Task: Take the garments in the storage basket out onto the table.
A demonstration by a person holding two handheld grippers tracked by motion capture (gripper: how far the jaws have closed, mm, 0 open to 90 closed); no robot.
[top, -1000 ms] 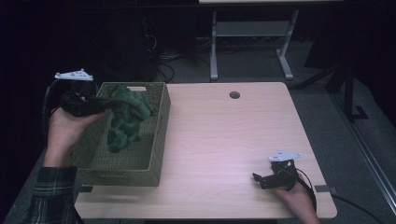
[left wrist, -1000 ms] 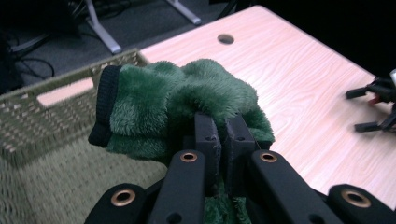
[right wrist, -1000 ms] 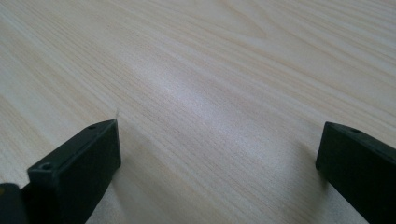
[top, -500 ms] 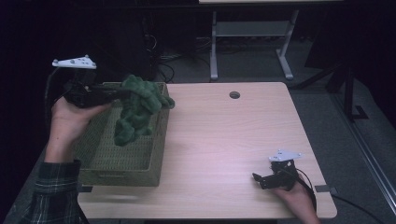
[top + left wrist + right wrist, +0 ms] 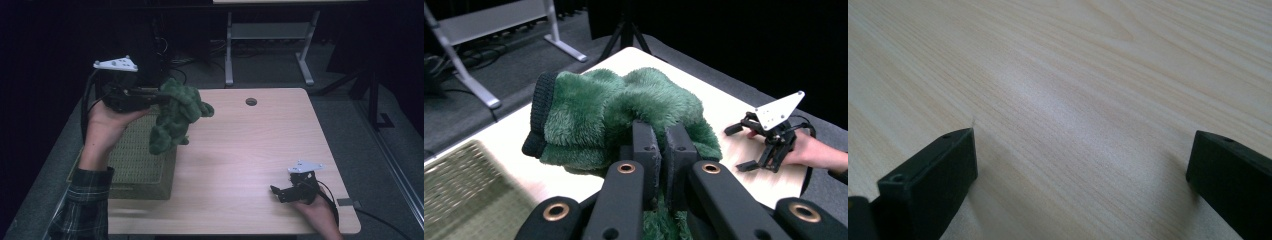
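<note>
While my left gripper (image 5: 159, 94) pinches the green plush toy (image 5: 176, 116), it has risen out of the woven basket (image 5: 135, 167) since a second ago — the toy now hangs over the basket's far right edge. My right gripper (image 5: 278, 192) rests wide apart — unmoved — near right on the table (image 5: 250, 145).

Dim room, one lit wooden table

A pale wood-grain table (image 5: 260, 145) with a round cable hole (image 5: 251, 101) stands on grey carpet (image 5: 350, 100). Beyond it, a metal frame (image 5: 267, 45) with two splayed legs holds a grey shelf under a second tabletop. Cables (image 5: 200, 50) lie tangled on the floor beside the frame. The far side of the room is black; the light falls on the table alone.
</note>
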